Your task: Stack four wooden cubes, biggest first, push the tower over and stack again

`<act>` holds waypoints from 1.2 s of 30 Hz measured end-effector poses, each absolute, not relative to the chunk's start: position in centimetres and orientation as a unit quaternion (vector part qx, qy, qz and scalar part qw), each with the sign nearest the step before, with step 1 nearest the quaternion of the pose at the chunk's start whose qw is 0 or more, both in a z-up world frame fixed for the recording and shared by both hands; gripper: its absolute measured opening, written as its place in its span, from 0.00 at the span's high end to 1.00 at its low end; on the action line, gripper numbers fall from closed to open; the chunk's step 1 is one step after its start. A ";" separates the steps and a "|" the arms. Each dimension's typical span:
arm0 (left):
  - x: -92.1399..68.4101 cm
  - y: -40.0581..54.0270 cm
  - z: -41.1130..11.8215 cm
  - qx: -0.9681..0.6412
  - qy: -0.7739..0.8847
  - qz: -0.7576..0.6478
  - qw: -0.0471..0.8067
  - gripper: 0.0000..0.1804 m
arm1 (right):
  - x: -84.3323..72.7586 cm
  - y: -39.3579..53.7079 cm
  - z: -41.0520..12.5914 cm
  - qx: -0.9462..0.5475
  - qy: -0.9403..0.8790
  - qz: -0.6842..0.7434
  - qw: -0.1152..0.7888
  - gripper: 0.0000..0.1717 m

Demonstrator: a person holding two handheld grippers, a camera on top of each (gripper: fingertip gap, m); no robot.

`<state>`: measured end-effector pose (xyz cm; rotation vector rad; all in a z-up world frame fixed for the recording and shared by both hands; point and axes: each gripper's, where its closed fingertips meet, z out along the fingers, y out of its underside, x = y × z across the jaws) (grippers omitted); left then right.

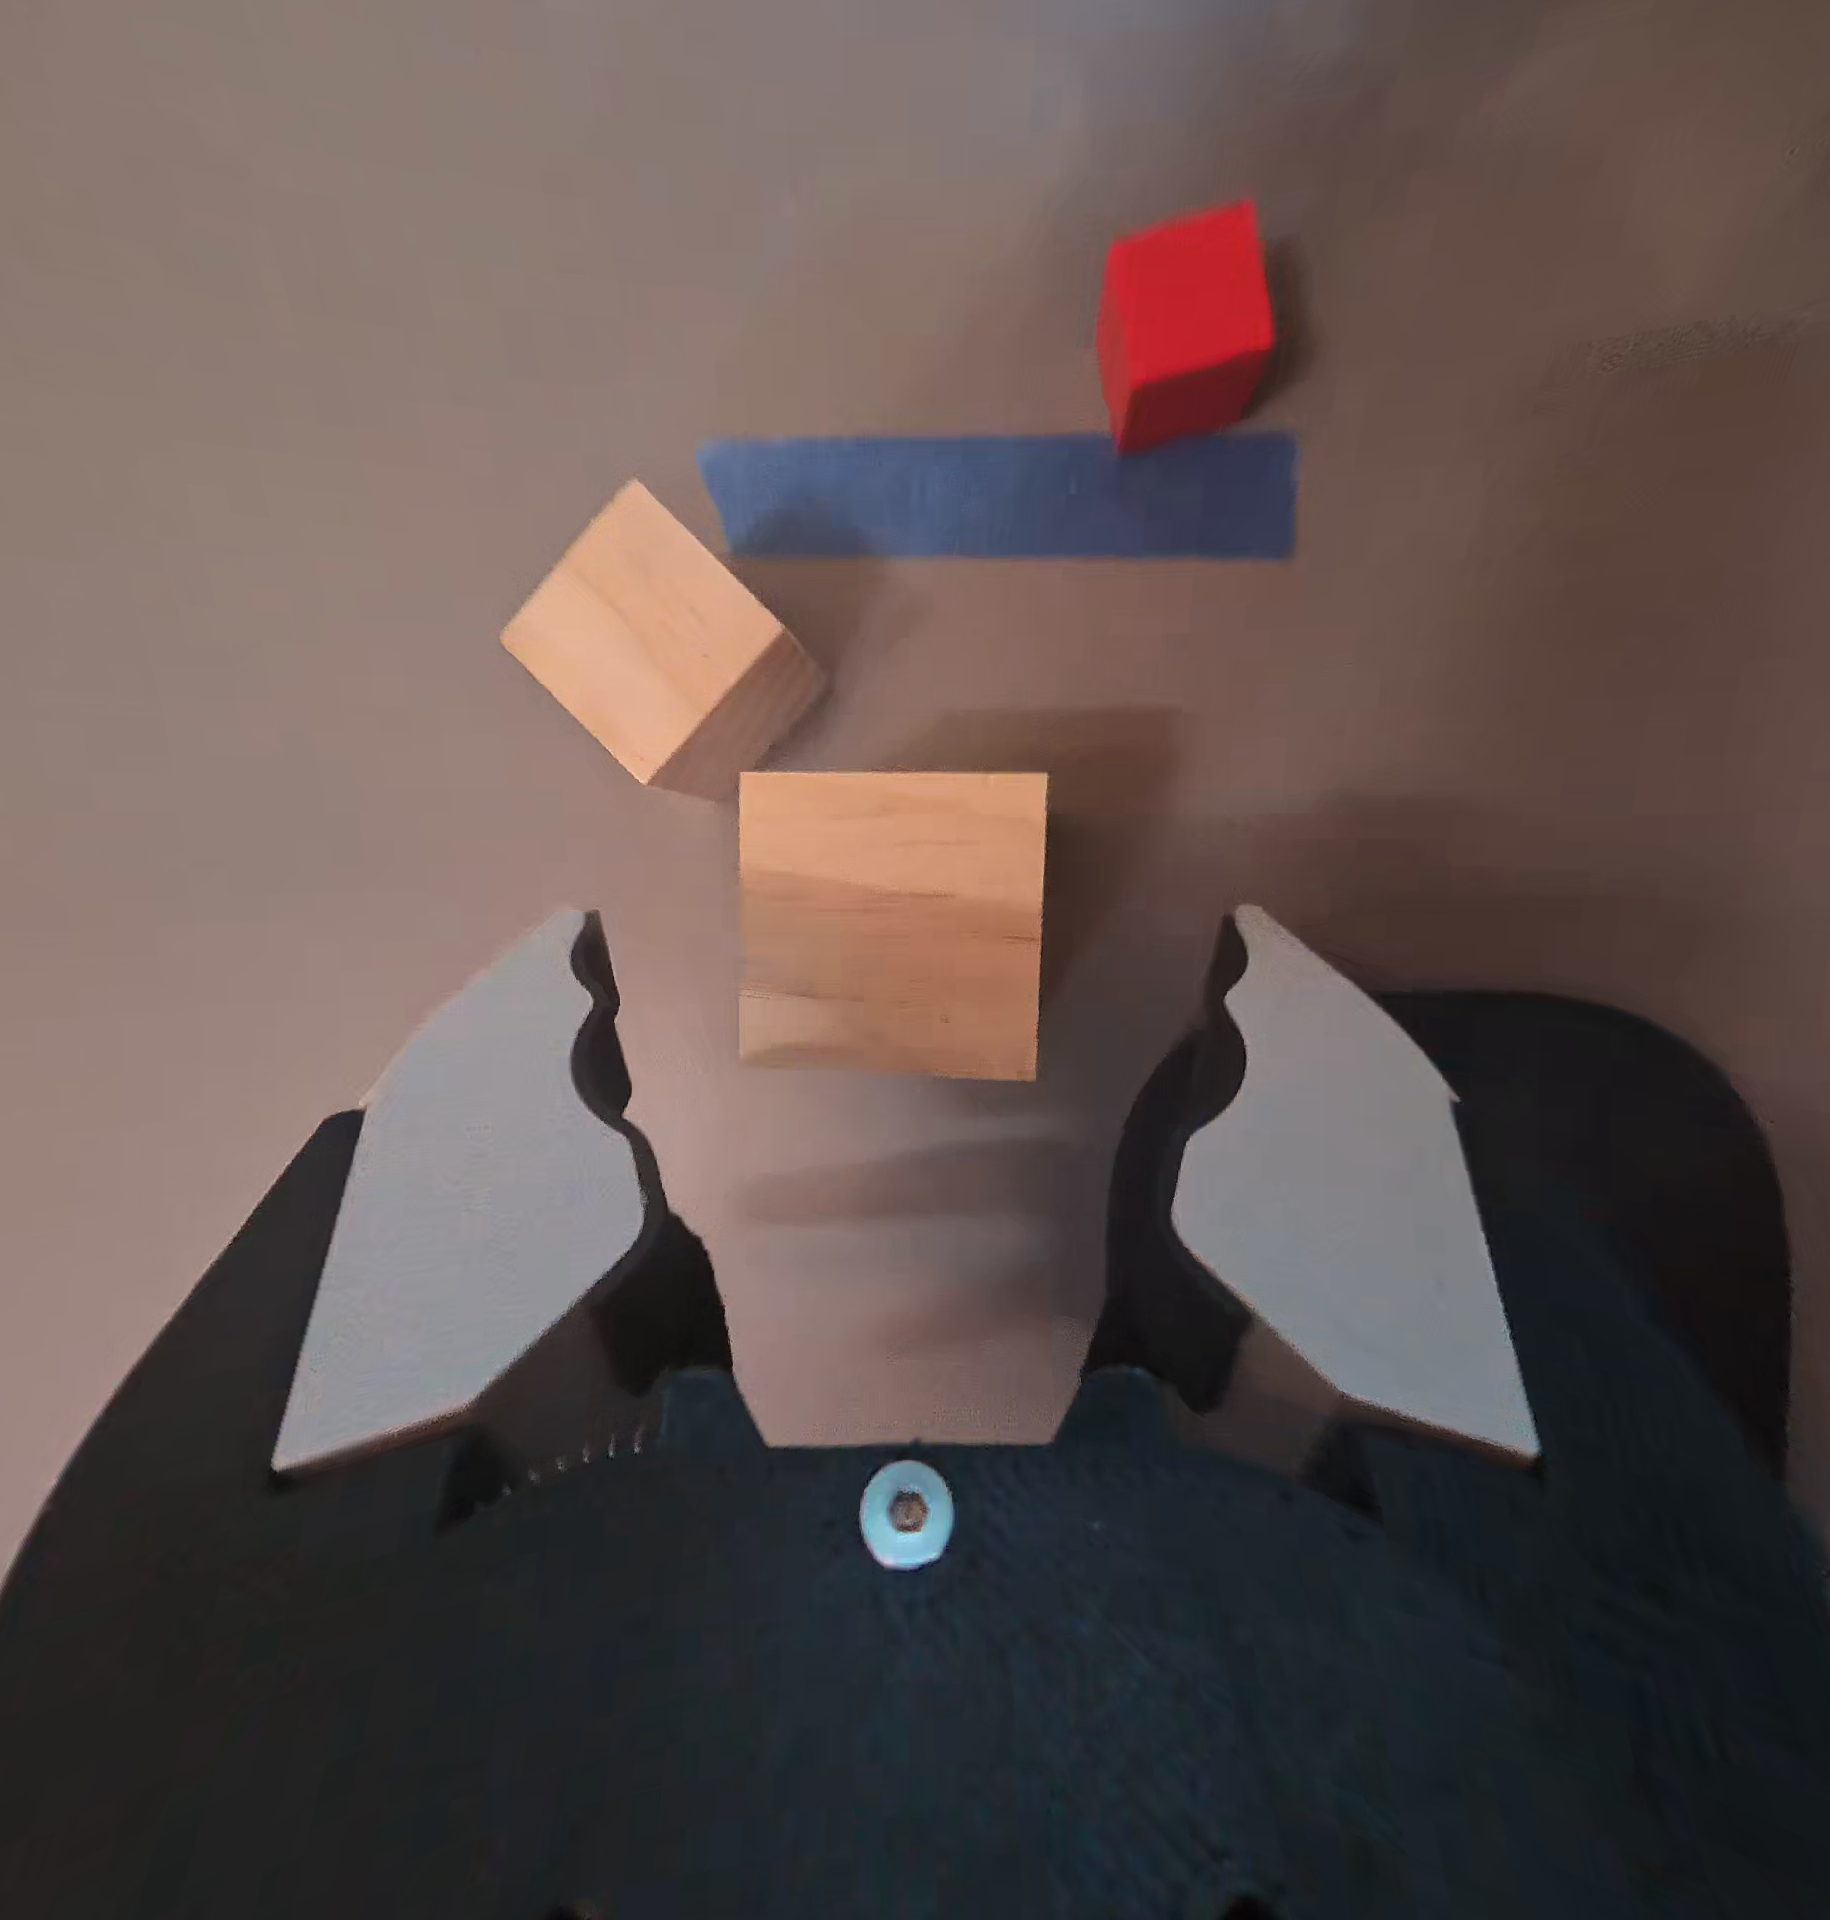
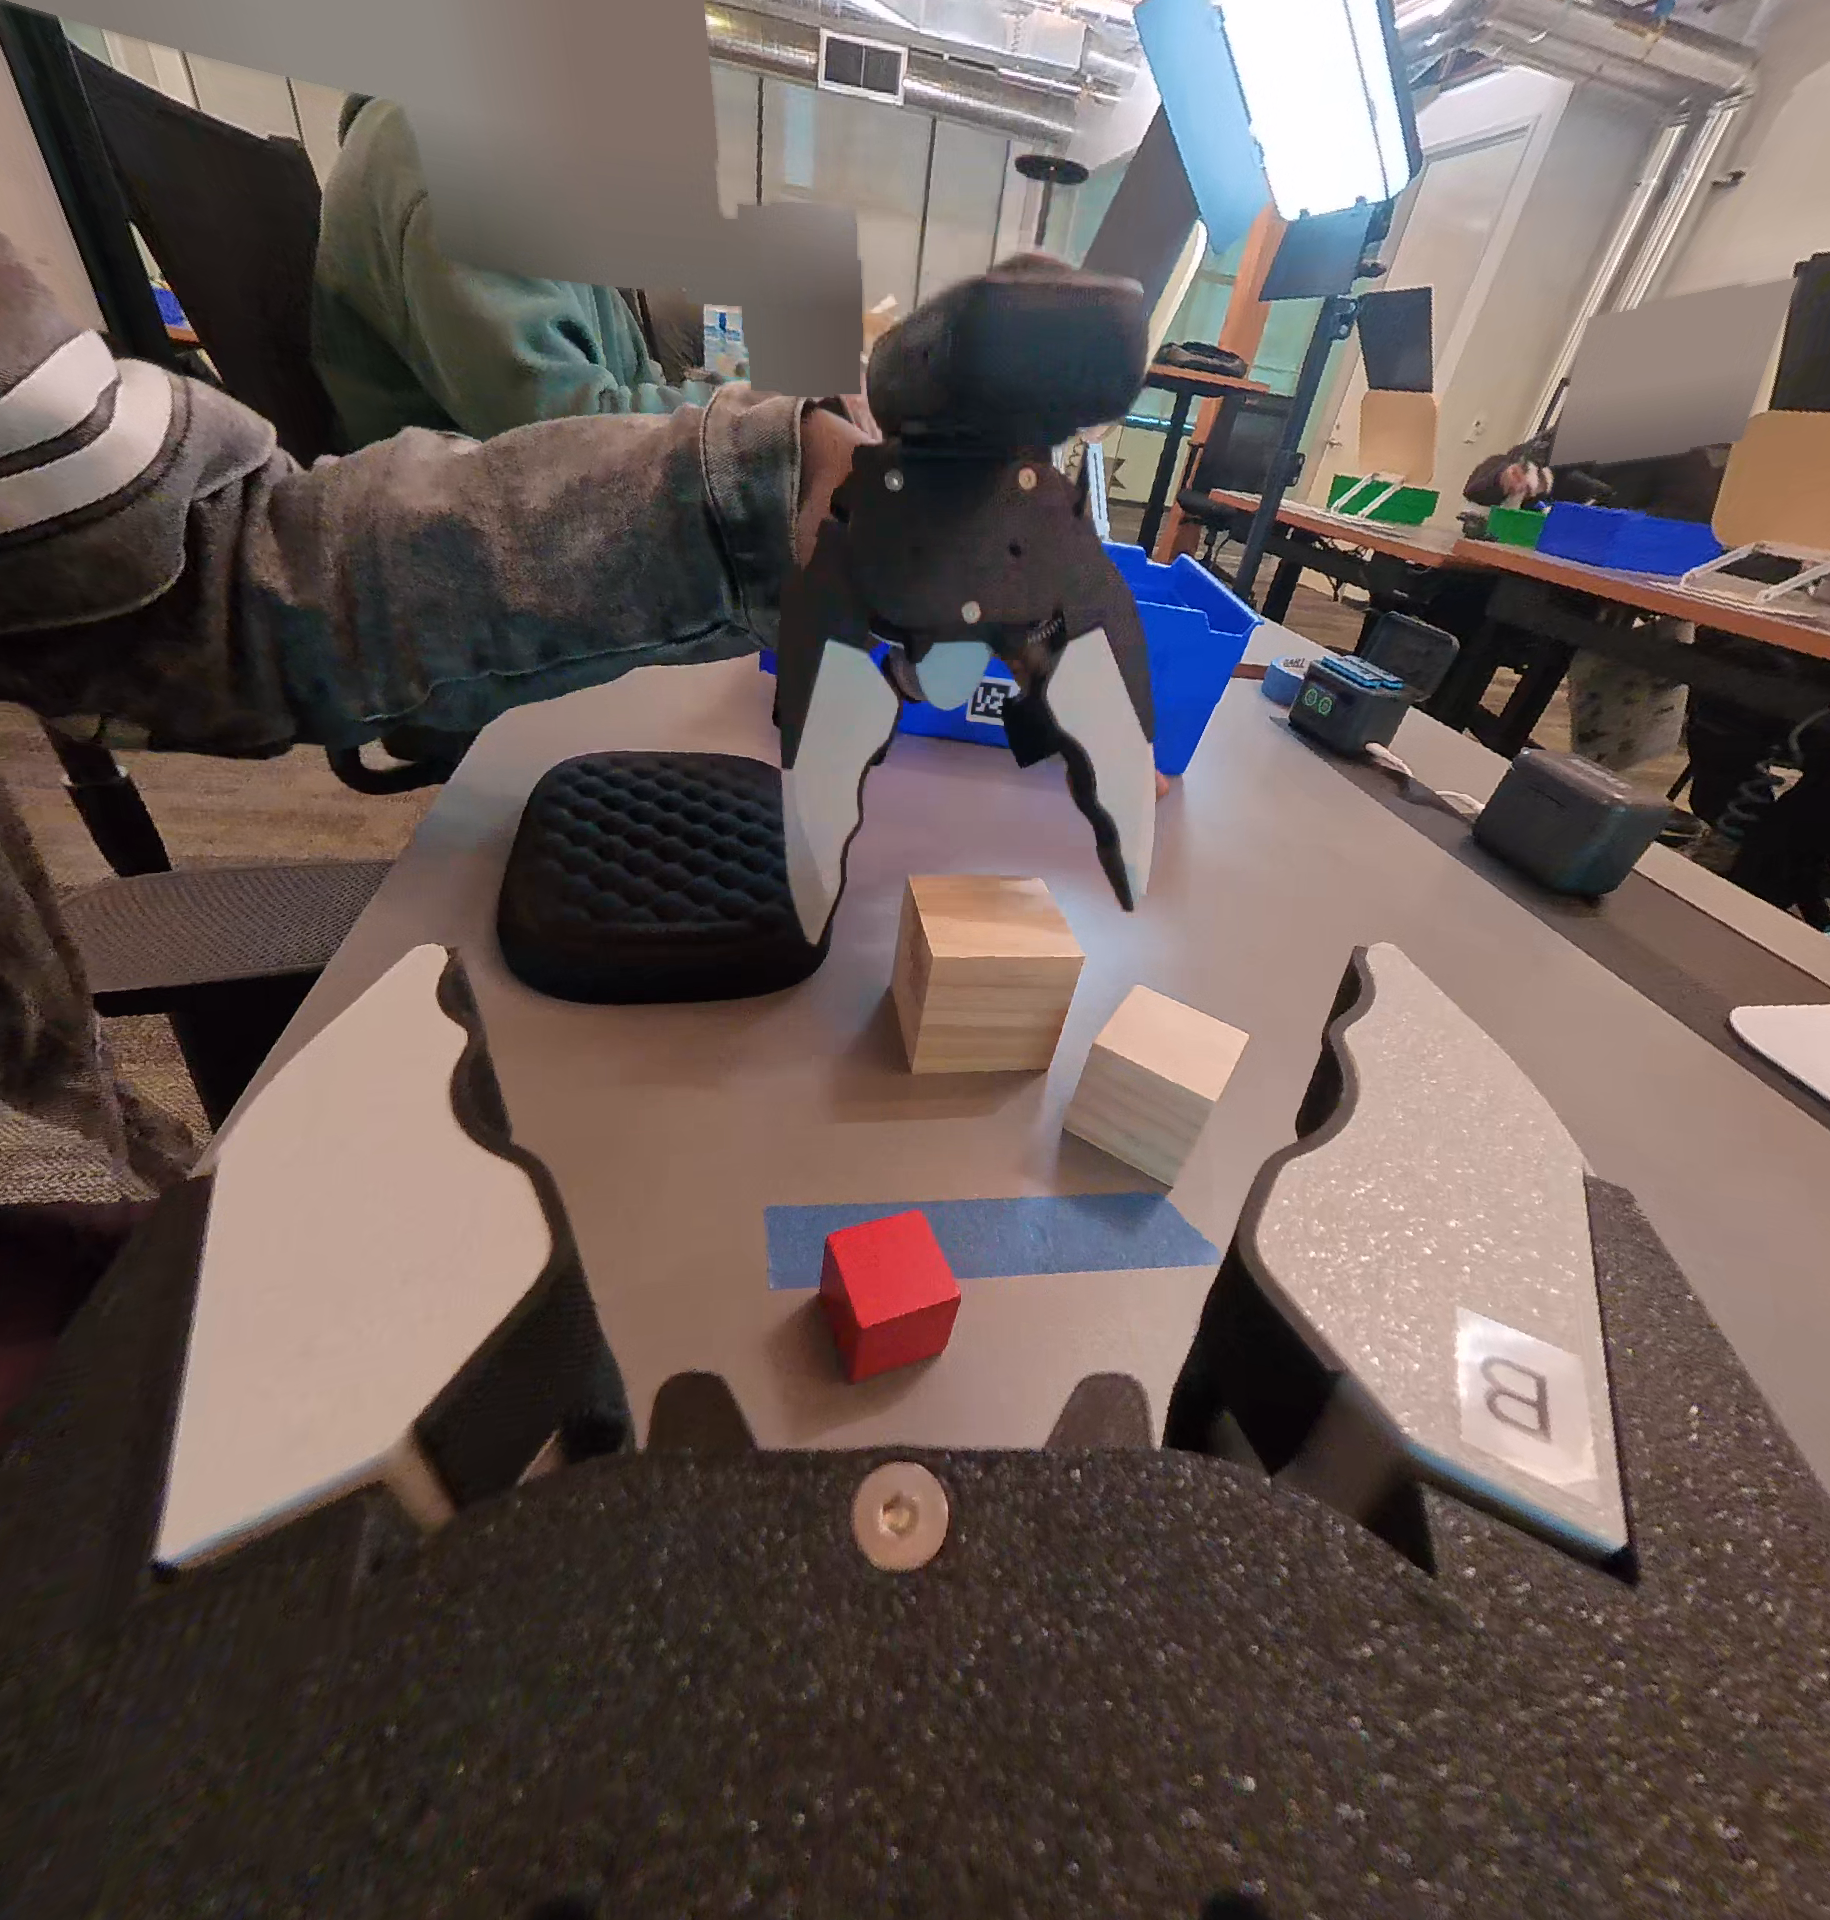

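Fingers [image 2: 817, 831] of your left gripper [image 2: 978, 914] are spread wide and empty, poised straight above the big wooden cube [image 2: 984, 977] on the tabletop [image 2: 682, 1122], one each side. Your right gripper [image 2: 900, 966] also gapes empty, farther back, nearest the red cube [image 2: 888, 1294]; the smaller wooden cube [image 2: 1155, 1081] sits just beside the big one.

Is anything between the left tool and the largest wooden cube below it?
Nothing visible. The left tool hangs open directly above the largest cube, with only air between. The smaller plain cube sits off to one side, clear of the descent.
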<state>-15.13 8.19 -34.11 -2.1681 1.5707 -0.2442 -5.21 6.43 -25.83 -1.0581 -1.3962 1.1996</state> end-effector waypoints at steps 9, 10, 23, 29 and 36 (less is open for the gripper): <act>-16.2 8.3 -36.1 -0.792 0.588 -0.046 0.156 0.66 | -5.1 6.3 -25.8 -0.434 -0.576 0.493 0.487 0.14; -16.5 8.4 -35.9 -0.796 0.578 -0.051 0.173 0.66 | -5.1 6.3 -25.7 -0.434 -0.576 0.492 0.488 0.14; -6.8 4.2 -22.6 -0.577 0.060 -0.693 0.428 0.66 | -5.4 3.7 -22.1 -0.250 -0.580 0.318 0.707 0.29; -1.9 2.2 -24.7 -0.628 0.148 -0.668 0.370 0.66 | -5.5 2.4 -23.8 -0.242 -0.633 0.318 0.663 0.43; -1.7 2.4 -23.9 -0.614 0.157 -0.679 0.371 0.66 | -5.0 2.2 -23.7 -0.253 -0.649 0.283 0.659 0.61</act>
